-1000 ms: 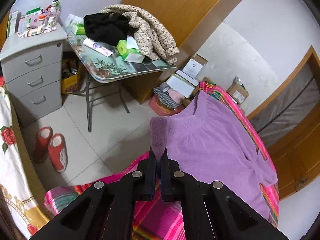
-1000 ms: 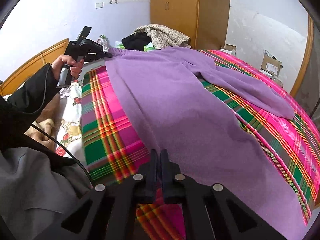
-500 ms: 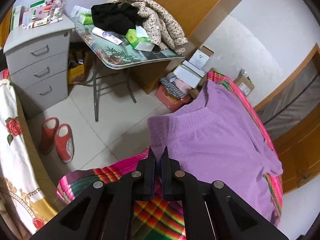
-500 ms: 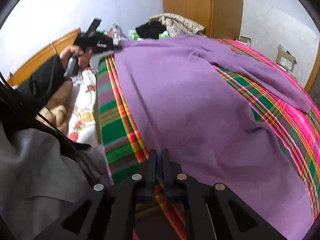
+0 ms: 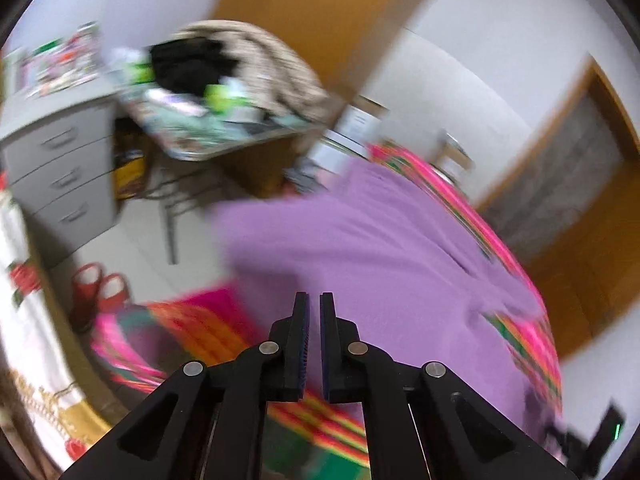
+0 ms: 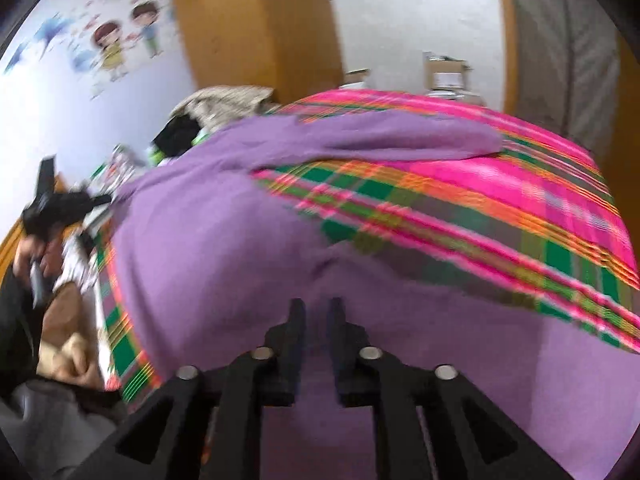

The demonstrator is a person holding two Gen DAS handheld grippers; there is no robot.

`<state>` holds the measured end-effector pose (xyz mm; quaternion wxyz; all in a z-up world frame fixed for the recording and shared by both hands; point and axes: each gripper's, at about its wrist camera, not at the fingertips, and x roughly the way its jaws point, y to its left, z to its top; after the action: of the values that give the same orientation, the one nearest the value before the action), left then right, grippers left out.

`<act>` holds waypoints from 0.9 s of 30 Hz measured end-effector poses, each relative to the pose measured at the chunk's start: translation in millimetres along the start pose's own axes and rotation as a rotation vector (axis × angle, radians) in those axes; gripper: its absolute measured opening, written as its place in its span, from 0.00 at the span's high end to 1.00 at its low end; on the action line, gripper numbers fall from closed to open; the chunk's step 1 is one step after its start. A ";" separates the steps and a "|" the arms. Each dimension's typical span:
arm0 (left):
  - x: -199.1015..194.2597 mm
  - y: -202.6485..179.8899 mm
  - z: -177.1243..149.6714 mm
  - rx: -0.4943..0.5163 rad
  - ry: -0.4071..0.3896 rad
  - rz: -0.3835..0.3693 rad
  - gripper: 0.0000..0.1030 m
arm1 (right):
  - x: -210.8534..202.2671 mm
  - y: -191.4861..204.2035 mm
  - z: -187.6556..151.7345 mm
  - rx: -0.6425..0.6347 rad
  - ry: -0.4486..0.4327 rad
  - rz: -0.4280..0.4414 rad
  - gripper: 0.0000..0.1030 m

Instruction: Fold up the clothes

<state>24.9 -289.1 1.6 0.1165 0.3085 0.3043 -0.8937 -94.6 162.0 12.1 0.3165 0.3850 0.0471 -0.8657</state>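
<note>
The purple sweater lies spread flat on the bed, over a pink, green and orange plaid blanket, one sleeve stretched across the far side. The right hand-held gripper hovers over the sweater with its jaws opening, nothing pinched. The left hand-held gripper is pressed together and empty at the sweater's edge. Beyond the bed, a cluttered tabletop carries piled clothes.

light: even, bright indoor | blur: heavy motion smear, both views | edges: fisheye bending, dark corners
</note>
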 end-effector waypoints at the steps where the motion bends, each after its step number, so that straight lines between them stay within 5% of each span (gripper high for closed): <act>1: 5.1 -16.1 -5.4 0.033 0.020 -0.035 0.96 | 0.0 -5.6 3.9 -0.012 -0.004 -0.011 0.64; 5: 29.8 -80.5 -30.9 0.165 0.128 -0.166 0.96 | 8.8 -17.1 12.4 -0.098 0.019 -0.065 0.62; 8: 44.0 -118.0 -52.6 0.247 0.199 -0.224 0.95 | 26.3 -19.3 15.1 -0.146 0.068 -0.026 0.65; 9: 47.7 -127.2 -59.1 0.267 0.219 -0.237 0.95 | 33.4 -21.8 15.7 -0.140 0.090 -0.010 0.87; 10: 51.4 -136.4 -65.7 0.288 0.238 -0.250 0.95 | 37.2 -25.2 16.2 -0.127 0.100 -0.010 0.97; 17: 61.5 -159.9 -89.8 0.332 0.298 -0.270 0.95 | 31.3 -76.3 11.5 0.099 0.099 -0.176 0.95; 20: 62.7 -166.7 -95.3 0.342 0.308 -0.282 0.96 | 2.6 -99.7 -1.4 0.227 0.037 -0.171 0.94; 27: 63.7 -200.2 -113.0 0.423 0.327 -0.334 0.96 | -81.3 -130.6 -57.1 0.461 -0.095 -0.238 0.70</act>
<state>-49.9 -63.2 -14.1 -0.1490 0.4114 0.1729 -0.8824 -93.7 326.1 7.6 0.1181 0.3975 -0.1213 -0.9019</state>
